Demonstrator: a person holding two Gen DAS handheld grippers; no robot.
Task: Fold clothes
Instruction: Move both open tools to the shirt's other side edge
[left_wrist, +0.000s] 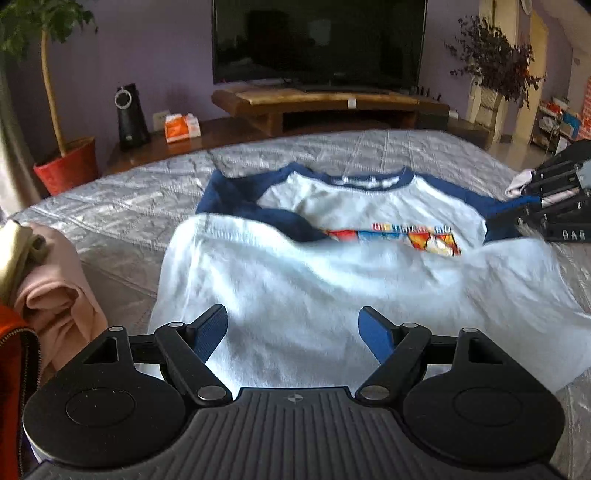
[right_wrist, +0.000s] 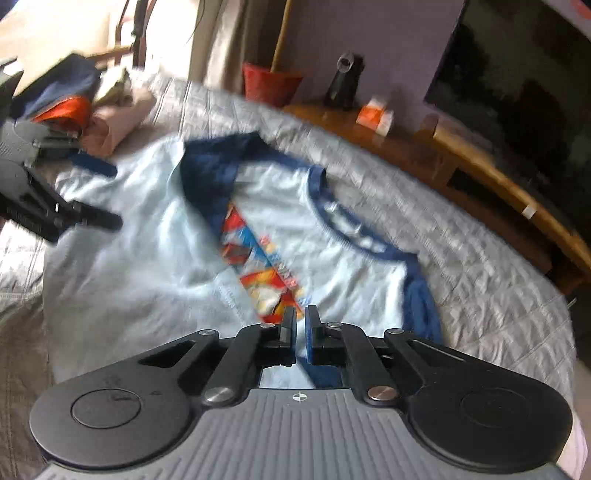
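Observation:
A pale blue T-shirt (left_wrist: 332, 280) with navy sleeves, a navy collar and a colourful chest print lies on a grey quilted bed. Its lower part is folded up over the print. My left gripper (left_wrist: 293, 332) is open above the folded hem, holding nothing. It also shows at the left of the right wrist view (right_wrist: 92, 192). My right gripper (right_wrist: 301, 325) has its jaws nearly together over the shirt (right_wrist: 155, 229) near the right navy sleeve; whether cloth is pinched there is unclear. It shows at the right edge of the left wrist view (left_wrist: 554, 206).
A pile of other clothes (left_wrist: 48, 291), pink, cream and orange, lies at the bed's left side. Beyond the bed (left_wrist: 129, 206) stand a wooden TV bench (left_wrist: 332, 107), a dark TV (left_wrist: 317, 40), a black speaker (left_wrist: 131, 118) and a red plant pot (left_wrist: 68, 166).

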